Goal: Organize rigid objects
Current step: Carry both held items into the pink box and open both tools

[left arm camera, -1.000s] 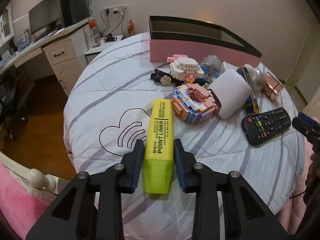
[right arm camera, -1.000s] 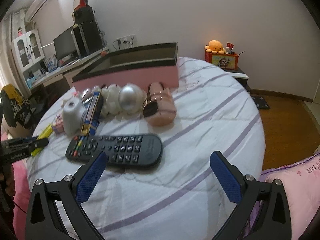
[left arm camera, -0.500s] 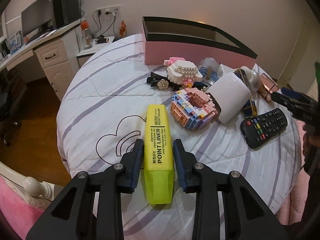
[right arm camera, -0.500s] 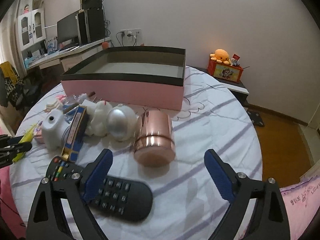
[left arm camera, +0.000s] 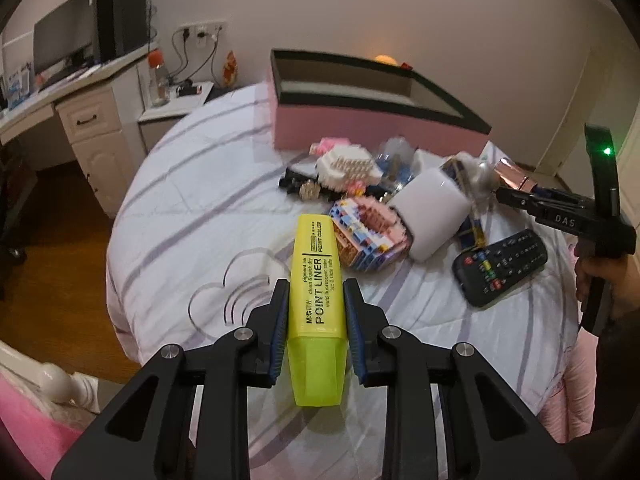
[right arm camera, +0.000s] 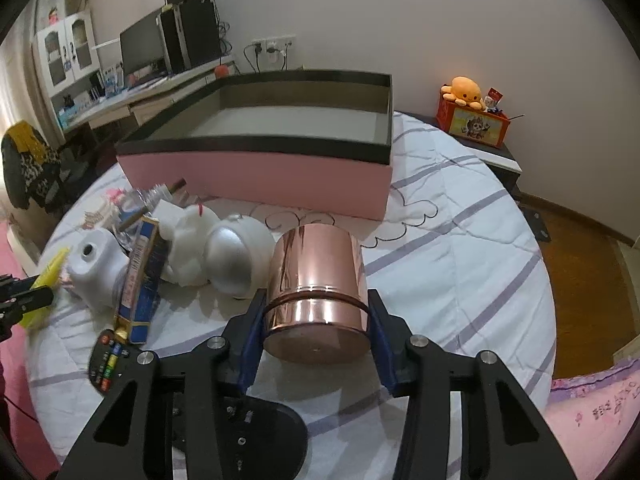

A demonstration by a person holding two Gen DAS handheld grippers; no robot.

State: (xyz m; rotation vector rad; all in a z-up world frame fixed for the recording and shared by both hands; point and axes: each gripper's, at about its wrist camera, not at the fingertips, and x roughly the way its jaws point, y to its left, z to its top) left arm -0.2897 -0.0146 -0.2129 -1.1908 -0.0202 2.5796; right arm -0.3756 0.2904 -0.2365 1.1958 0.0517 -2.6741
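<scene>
My left gripper (left arm camera: 316, 320) is shut on a yellow highlighter (left arm camera: 318, 300) and holds it above the round table's near side. My right gripper (right arm camera: 318, 322) is closed around a rose-gold metal can (right arm camera: 316, 284) lying on its side, with both pads against it. An open pink box with a black rim (right arm camera: 272, 148) stands at the far side of the table; it also shows in the left wrist view (left arm camera: 360, 120). In the left wrist view the right gripper (left arm camera: 516, 196) is at the right, by the can (left arm camera: 510, 170).
A pile lies before the box: a white toy camera (right arm camera: 96, 268), a blue carton (right arm camera: 140, 280), a silver-faced white figure (right arm camera: 236, 260), a block model (left arm camera: 368, 236) and a black remote (left arm camera: 500, 268). A desk and wooden floor surround the table (right arm camera: 460, 240).
My right gripper moved forward from above the remote to the rose-gold can and closed around it. My left gripper kept hold of the highlighter and shifted slightly.
</scene>
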